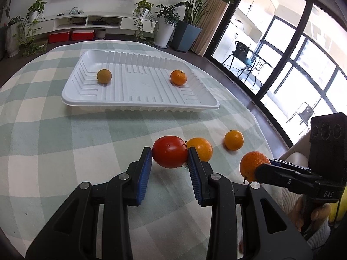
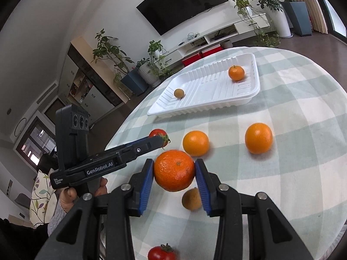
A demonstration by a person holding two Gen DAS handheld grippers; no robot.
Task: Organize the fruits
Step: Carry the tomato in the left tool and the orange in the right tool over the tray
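Both grippers are closing on fruit at the near edge of the desk — the left gripper pinching a tomato, stem end pointing right, the right gripper clamping an orange, navel facing up. Two fruits are already sitting in the tray — at least four more are waiting on the cloth.

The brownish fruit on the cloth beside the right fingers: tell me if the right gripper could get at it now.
Probably not yet. The right gripper is shut on an orange, so its fingers are full. The brownish fruit lies free on the cloth just below; nothing else blocks it once the orange is put down.
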